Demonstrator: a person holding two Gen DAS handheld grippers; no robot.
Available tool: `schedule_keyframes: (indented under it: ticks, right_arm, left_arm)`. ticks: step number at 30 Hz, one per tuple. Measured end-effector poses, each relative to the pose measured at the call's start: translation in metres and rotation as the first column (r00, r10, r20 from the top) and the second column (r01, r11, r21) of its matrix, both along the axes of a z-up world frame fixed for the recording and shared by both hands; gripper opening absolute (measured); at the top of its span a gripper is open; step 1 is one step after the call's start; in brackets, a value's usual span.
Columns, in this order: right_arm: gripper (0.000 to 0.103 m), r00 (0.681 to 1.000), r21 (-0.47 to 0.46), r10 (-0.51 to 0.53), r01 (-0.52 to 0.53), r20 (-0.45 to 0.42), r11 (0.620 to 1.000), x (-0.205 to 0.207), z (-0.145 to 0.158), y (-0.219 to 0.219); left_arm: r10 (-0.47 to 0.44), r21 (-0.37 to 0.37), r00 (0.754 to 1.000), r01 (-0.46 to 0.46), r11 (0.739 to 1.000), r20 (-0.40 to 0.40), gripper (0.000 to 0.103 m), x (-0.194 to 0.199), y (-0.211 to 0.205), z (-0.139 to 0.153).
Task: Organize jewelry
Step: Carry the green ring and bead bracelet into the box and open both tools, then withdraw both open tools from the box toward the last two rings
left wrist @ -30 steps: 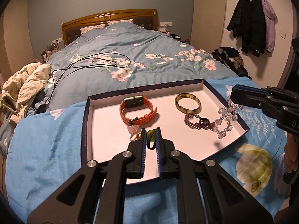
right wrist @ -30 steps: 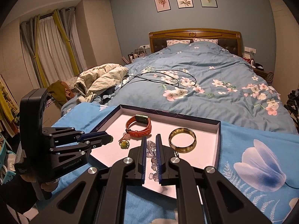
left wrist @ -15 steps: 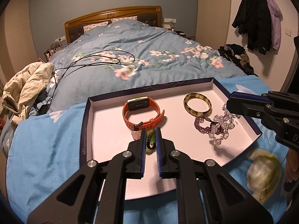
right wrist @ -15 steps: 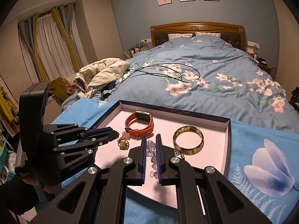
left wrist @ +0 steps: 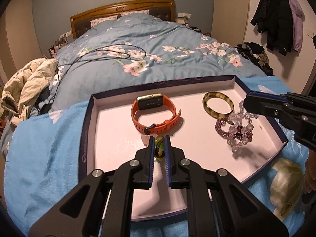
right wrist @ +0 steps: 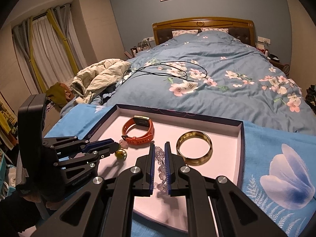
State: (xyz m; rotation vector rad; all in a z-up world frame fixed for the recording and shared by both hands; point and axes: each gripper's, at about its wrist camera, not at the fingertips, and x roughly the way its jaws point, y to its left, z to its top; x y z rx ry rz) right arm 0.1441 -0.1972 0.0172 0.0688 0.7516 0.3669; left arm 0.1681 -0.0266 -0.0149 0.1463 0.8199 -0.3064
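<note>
Both of my grippers have dropped closer to the shallow tray on the bed's blue blanket, the jewelry now looming larger. My left gripper is clenched and holding nothing, poised over a green-and-yellow piece just below the orange watch. My right gripper, likewise clenched and empty, hangs above the clear bead bracelet, beside the amber bangle. A purple beaded bracelet appears tangled with the clear beads, though the view there is murky.
</note>
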Motion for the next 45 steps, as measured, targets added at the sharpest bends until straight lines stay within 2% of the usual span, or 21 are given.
schedule_keyframes:
  ticks: [8,18,24,26,32,35,39,45]
  right_arm:
    - [0.008,0.998,-0.03,-0.046,0.045,-0.044,0.999,0.013,-0.013,-0.005]
    - [0.01,0.995,-0.055,-0.084,0.08,-0.062,0.995,0.017,-0.024,-0.011]
    - [0.01,0.993,-0.058,-0.097,0.093,-0.069,0.994,0.016,-0.027,-0.014]
    - [0.01,0.992,-0.059,-0.102,0.098,-0.072,0.993,0.015,-0.029,-0.015]
    - [0.018,0.992,-0.05,-0.105,0.102,-0.064,0.994,0.01,-0.026,-0.017]
    - [0.027,0.993,-0.036,-0.105,0.103,-0.051,0.994,0.005,-0.021,-0.019]
    - [0.035,0.994,-0.027,-0.102,0.101,-0.032,0.995,-0.005,-0.012,-0.022]
    - [0.037,0.995,-0.012,-0.096,0.096,-0.004,0.995,-0.028,-0.001,-0.029]
  left_arm:
    - [0.011,0.013,0.999,-0.01,1.0,-0.032,0.014,0.01,0.0,-0.011]
    - [0.015,0.025,1.0,-0.014,1.0,-0.02,0.014,0.01,-0.006,-0.012]
    - [0.013,0.026,1.0,-0.012,1.0,-0.013,0.018,0.01,-0.01,-0.012]
    - [0.013,0.025,1.0,-0.013,1.0,-0.007,0.022,0.008,-0.01,-0.012]
    - [0.017,0.01,0.999,-0.017,1.0,0.032,0.036,-0.001,-0.009,-0.003]
    - [0.026,-0.003,0.998,-0.026,1.0,0.056,0.041,-0.007,-0.004,0.005]
    - [0.035,-0.021,0.996,-0.034,0.999,0.086,0.048,-0.02,0.003,0.017]
    - [0.051,-0.036,0.992,-0.047,0.998,0.119,0.052,-0.046,0.018,0.028]
